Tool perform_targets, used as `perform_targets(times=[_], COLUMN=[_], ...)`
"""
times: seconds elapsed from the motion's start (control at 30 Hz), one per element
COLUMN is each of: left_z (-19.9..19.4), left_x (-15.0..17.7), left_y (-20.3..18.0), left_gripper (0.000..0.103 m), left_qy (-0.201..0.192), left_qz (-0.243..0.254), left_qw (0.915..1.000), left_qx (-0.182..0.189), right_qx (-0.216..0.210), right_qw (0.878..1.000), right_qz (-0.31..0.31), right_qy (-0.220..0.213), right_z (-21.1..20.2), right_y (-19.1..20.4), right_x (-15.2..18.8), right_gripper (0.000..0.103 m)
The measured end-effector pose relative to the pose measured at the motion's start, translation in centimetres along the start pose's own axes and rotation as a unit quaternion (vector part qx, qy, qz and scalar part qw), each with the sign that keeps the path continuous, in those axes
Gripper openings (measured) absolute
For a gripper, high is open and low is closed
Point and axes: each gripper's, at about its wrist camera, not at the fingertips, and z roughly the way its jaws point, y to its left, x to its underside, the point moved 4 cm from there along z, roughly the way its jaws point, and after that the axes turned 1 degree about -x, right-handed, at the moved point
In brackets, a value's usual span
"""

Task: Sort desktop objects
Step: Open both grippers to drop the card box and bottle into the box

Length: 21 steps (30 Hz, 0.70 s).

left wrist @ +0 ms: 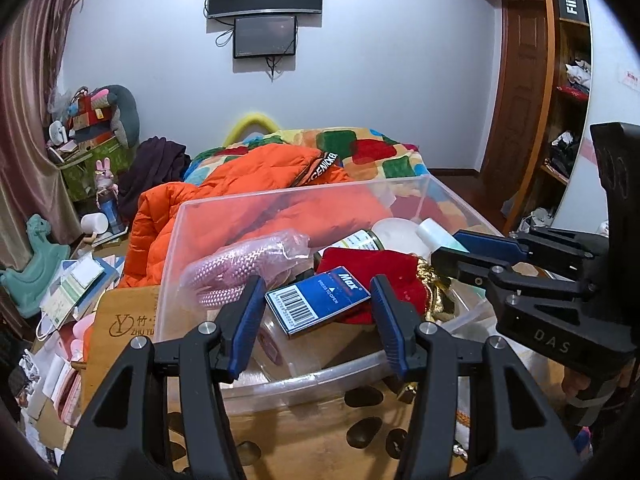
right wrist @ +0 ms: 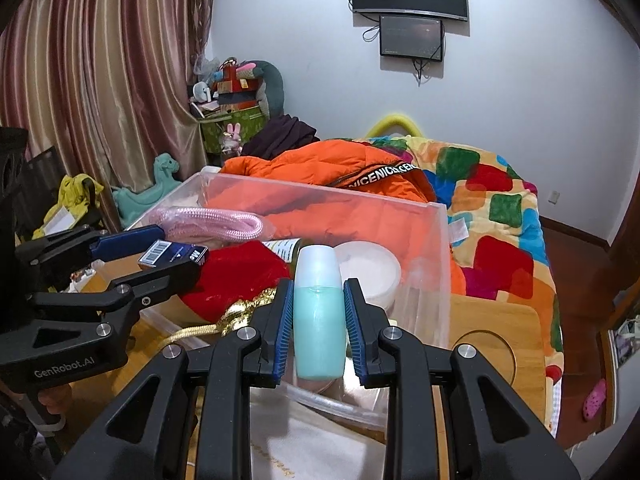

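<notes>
**Two items held over a clear storage bin**

A small blue cardboard box with a barcode label (left wrist: 318, 303) is clamped between the blue pads of the left gripper (left wrist: 318, 312), above the near side of a clear plastic storage bin (left wrist: 176, 240) on a wooden desktop (right wrist: 500, 332). To its right, a pale turquoise plastic bottle with a frosted cap (right wrist: 319, 312) is held upright in the closed jaws of the right gripper (right wrist: 318, 320), over the bin's near wall. A red velvet pouch with gold cord (right wrist: 236, 276) and a coiled pink rope (right wrist: 216, 220) are seen inside the bin.
</notes>
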Motion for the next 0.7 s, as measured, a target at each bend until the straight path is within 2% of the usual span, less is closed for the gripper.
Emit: perform_targets(times=[0.07, 0.2, 0.43, 0.53, 0.6, 0.7], left_z=[-0.2, -0.6, -1.2, -1.7, -2.1, -2.6], left_x=[0.1, 0.2, 0.5, 0.7, 0.8, 1.0], left_y=[-0.2, -0.2, -0.3, -0.2, -0.2, -0.1], left_gripper=[0.053, 0.054, 0.058, 0.06, 0.061, 0.062], left_qy=[0.0, 0.004, 0.01, 0.009, 0.006, 0.004], left_qz=[0.001, 0.002, -0.003, -0.004, -0.003, -0.006], left_qw=[1.0, 1.0, 0.9999, 0.9999, 1.0, 1.0], left_qx=[0.001, 0.006, 0.01, 0.008, 0.004, 0.005], right_qx=[0.0, 0.005, 0.009, 0.014, 0.019, 0.02], right_qw=[1.0, 1.0, 1.0, 1.0, 1.0, 1.0], right_qz=[-0.005, -0.006, 0.003, 0.005, 0.01, 0.019], right_qy=[0.001, 0.001, 0.0, 0.0, -0.005, -0.007], right_z=[-0.2, -0.8, -2.1, -2.8, -3.6, -4.8], right_y=[0.2, 0.3, 0.3, 0.3, 0.3, 0.1], right_x=[0.3, 0.5, 1.0, 1.7, 2.1, 2.7], right_gripper=[0.023, 0.032, 0.035, 0.042, 0.051, 0.053])
